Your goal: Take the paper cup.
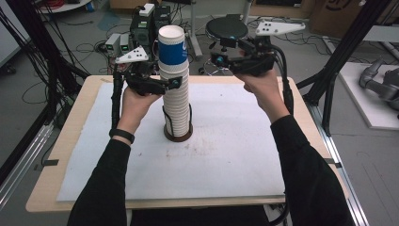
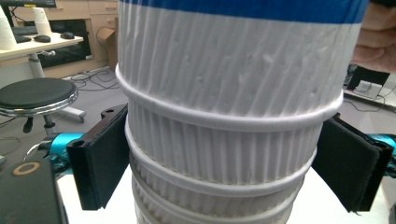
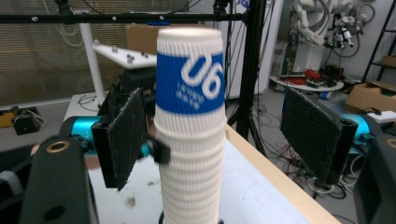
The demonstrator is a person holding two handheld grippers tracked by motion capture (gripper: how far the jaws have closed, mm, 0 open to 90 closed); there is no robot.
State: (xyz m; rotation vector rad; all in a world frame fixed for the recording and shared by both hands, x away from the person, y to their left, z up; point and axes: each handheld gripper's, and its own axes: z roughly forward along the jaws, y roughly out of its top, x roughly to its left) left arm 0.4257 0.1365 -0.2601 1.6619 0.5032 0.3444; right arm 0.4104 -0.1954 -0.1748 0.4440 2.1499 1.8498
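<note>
- Cup stack (image 1: 175, 89) stands upright near the middle of the table (image 1: 56, 155), on a white mat (image 1: 226, 160), its foot in a dark ring holder (image 1: 178, 136).
- Top cup (image 1: 172, 44) is upside down, with a blue band and white "06".
- My left gripper (image 1: 173, 84): jaws set either side of the stack just under the top cup's rim, pads (image 2: 100, 161) at the ribbed wall; whether they press it, I cannot tell.
- My right gripper (image 1: 217, 59): jaws wide apart, held clear of the stack, level with the top cup.
</note>
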